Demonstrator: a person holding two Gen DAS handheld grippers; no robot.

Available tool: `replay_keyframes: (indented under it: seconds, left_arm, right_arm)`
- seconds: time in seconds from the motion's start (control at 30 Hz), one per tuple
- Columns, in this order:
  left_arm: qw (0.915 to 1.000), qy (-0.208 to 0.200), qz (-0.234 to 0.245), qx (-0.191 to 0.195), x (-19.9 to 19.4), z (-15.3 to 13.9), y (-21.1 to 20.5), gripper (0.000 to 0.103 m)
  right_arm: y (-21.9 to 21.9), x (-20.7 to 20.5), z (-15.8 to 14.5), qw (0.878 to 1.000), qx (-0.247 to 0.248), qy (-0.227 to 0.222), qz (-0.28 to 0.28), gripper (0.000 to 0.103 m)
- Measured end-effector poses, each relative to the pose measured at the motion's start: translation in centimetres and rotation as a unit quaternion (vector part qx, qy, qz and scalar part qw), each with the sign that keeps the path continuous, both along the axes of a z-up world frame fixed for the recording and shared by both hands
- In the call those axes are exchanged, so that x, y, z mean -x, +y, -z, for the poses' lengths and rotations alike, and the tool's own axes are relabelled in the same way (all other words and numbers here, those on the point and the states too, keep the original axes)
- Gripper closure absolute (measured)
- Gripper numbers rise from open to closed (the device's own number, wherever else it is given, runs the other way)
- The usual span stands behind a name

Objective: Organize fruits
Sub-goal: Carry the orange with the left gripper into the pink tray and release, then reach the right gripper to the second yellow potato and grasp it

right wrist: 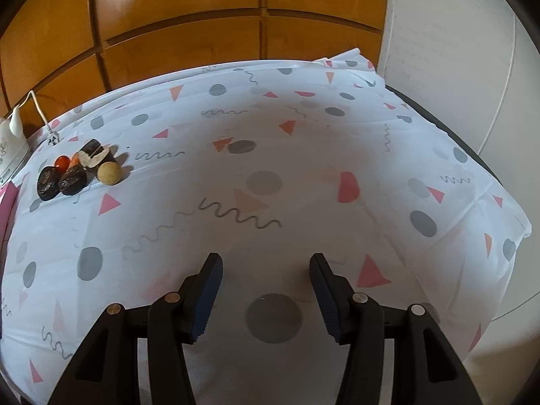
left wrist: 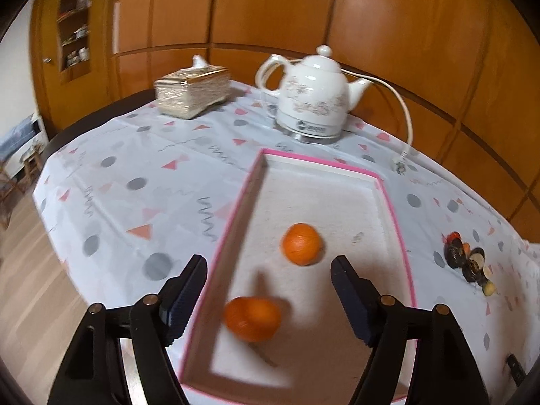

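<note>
At the bottom of the left wrist view the left tongs [left wrist: 268,266] stand wide apart, gripping nothing, over the pink-rimmed tray [left wrist: 398,233]. A blurred orange [left wrist: 252,319] sits low between them, with a second orange [left wrist: 301,244] farther up. The right tongs [right wrist: 266,263] gape over bare worktop [right wrist: 303,175], with small fruits [right wrist: 79,170] at the upper left.

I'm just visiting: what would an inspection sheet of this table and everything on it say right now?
Surface: table under a patterned tablecloth.
Job's things: two oranges in the pink-rimmed tray; small fruit pile on the cloth.
Clutter: white kettle, gold tissue box.
Grippers: left gripper open above the tray, nearer orange blurred between its fingers, untouched; right gripper open, empty.
Cables: kettle cord with plug, unplugged on the cloth.
Surroundings: wooden wall panels.
</note>
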State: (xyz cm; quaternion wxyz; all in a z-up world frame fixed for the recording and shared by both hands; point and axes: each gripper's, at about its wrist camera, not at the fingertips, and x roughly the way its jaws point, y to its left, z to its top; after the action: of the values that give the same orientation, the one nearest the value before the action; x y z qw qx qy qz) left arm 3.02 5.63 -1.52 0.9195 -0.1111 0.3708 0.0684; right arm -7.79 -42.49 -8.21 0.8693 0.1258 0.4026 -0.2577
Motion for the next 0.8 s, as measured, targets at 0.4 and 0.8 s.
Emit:
replay_keyframes:
  seconds: [0.4, 0.8]
  left_arm:
    - [0.9975, 0.025, -0.063, 0.019, 2.0, 1.4, 3.9, 0.022]
    - [0.9957, 0.028, -0.085, 0.025, 2.9, 1.4, 5.5, 0.020]
  right_arm:
    - [3.7, -4.3, -1.7, 0.996, 0.000, -0.016, -0.090, 0.048]
    - [6.3, -12.6, -1.9, 0.986, 0.001, 0.001, -0.167, 0.048]
